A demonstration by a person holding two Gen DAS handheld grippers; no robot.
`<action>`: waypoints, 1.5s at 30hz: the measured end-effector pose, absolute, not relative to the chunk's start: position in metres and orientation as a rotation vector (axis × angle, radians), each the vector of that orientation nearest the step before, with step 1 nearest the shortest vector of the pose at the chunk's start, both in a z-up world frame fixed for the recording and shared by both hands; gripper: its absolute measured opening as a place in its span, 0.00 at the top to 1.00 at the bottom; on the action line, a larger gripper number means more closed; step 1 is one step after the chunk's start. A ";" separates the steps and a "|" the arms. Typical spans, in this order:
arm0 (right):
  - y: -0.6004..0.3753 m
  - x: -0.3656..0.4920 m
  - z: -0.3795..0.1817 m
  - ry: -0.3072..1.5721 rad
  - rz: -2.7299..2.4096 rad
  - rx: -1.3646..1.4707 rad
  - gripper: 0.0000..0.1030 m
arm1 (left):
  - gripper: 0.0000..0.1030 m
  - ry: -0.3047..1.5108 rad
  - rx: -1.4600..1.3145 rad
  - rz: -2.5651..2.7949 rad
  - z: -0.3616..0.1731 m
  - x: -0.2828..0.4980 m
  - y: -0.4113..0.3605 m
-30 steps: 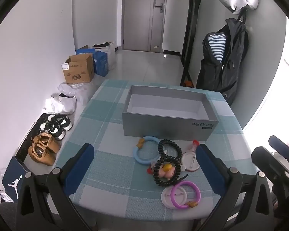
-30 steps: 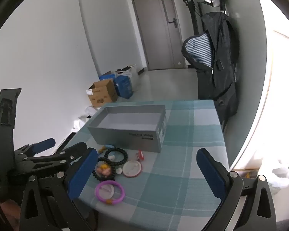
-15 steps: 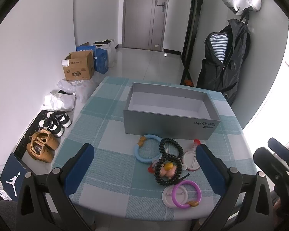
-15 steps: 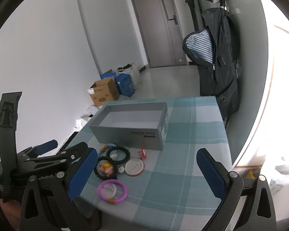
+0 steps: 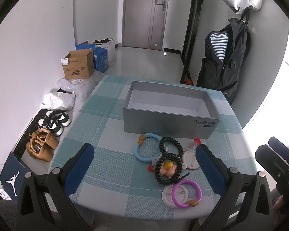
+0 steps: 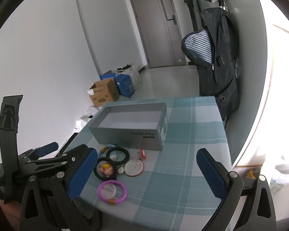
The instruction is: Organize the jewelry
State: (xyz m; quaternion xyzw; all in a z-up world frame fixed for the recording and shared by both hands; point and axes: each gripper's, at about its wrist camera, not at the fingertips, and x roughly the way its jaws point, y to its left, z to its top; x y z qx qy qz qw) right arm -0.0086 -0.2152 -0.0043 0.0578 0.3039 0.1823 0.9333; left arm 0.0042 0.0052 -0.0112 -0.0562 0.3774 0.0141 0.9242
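Teal-and-white checked tablecloth (image 5: pixel 109 173) across the lower frame. Silver-grey box (image 5: pixel 169 124), pale inside, at centre. Below it: light-blue ring (image 5: pixel 139 155), black beaded bracelets (image 5: pixel 180 148), white round badge (image 6: pixel 134 168) with a red rim, purple ring (image 5: pixel 186 193) with an orange knot. Dark-blue pads (image 5: pixel 80 166) on black fingers. Black jacket (image 5: pixel 229 57) at right — striped blue-and-white lining. Brown cardboard carton (image 5: pixel 78 67), upper left.

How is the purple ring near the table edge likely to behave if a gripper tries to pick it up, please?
The purple ring looks like a thin, smooth hoop, so it is probably light and may slip between flat pads. It lies flat, partly on a white disc, so it will likely slide rather than roll, perhaps dragging the disc along.
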 end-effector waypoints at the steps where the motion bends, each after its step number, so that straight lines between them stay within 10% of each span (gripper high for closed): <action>1: -0.215 -0.009 -0.004 0.622 0.373 0.117 0.00 | 0.01 0.775 -0.115 0.029 -0.011 0.004 0.005; 45: -0.207 0.006 -0.020 0.713 0.404 0.133 0.00 | 0.01 0.871 -0.225 -0.075 -0.024 0.015 0.021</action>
